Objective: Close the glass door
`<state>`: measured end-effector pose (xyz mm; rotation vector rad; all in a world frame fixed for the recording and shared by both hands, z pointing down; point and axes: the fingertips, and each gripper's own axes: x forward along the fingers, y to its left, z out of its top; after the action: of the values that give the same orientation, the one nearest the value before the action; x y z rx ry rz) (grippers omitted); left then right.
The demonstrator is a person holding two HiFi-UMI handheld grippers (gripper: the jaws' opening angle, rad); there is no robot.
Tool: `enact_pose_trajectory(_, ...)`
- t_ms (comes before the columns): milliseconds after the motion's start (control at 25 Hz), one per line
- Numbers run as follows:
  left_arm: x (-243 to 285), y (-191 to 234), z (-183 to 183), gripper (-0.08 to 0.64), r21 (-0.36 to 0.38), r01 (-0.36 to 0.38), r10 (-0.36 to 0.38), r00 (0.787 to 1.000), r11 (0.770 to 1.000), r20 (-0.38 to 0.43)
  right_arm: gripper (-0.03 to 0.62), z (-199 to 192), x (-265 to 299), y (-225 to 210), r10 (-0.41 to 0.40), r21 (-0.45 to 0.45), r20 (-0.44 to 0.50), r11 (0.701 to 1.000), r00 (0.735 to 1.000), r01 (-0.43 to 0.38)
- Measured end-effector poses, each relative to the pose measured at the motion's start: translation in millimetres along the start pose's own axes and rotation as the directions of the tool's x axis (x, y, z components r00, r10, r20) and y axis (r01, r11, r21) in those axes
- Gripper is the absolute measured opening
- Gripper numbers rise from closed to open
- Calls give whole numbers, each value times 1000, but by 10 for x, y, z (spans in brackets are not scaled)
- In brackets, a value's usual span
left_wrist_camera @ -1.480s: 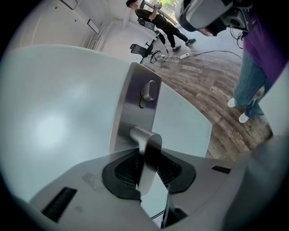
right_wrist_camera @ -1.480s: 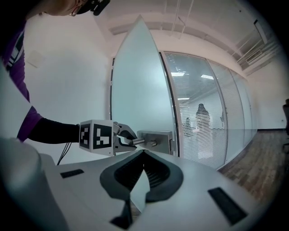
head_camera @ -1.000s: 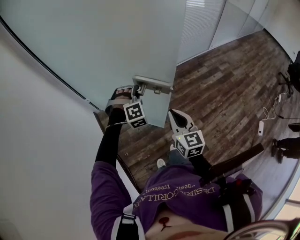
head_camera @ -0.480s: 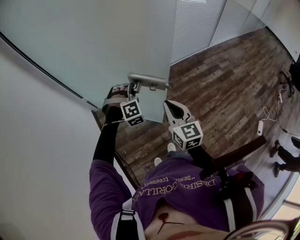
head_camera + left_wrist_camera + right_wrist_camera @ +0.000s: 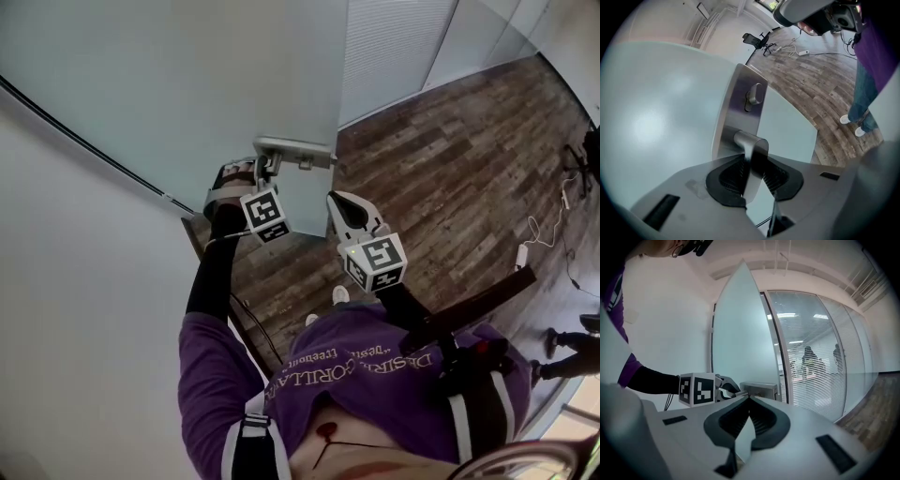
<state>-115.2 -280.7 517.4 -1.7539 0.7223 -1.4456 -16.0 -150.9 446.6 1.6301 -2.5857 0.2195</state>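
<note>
The door (image 5: 187, 84), a tall frosted glass pane, stands ajar in front of me, with the wall (image 5: 66, 281) on my left and its free edge out over the wooden floor (image 5: 450, 159). Near that edge is the steel plate (image 5: 743, 101), and from it the handle (image 5: 752, 145) sticks out towards me as a flat lever. My left gripper (image 5: 752, 176) has its jaws clamped on that handle, one ribbed pad on each side of the bar, so the door is in my hold. My right gripper (image 5: 749, 401) hangs near the door's edge, apart from it as far as I can tell, with its jaws together and nothing between them. I judge the step in hand to be the swing itself: the handle is taken and the door is not yet home. The next move calls for a firm clamp on the handle, so the bar does not slip between the pads, and a steady sweep along the door's arc until its edge meets the frame. I cannot see that frame from here. My right gripper should stay clear of the closing gap.
</note>
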Motion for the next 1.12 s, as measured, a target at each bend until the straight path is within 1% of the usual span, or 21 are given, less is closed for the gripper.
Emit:
enact_pose_trajectory(120,95,71,6,86,-13,-8,8,1000,1000,-6,-11,7,64,-101,-5,2,-3,1000,1000,5)
enact_pose_trajectory(240,210,120,0,86,-25,0,0,1000,1000,-10,-11,-2,146,-189,-8,6,-7,1000,1000,8)
enact_pose_trajectory(480,415,259,11,86,-44,2,-2,1000,999,-20,-11,-24,303,-333,4,16,-13,1000,1000,-3)
enact_pose_trajectory(760,802,671,219,86,-58,24,-26,999,998,-37,-11,156,528,-797,12,44,-32,999,999,-10)
enact_pose_trajectory(960,923,687,192,86,-73,21,-25,998,997,-50,-11,96,570,-780,11,46,-32,999,999,-10)
enact_pose_trajectory(1120,984,667,149,87,-83,14,-19,998,996,-52,-11,39,599,-755,-8,48,-28,999,1000,10)
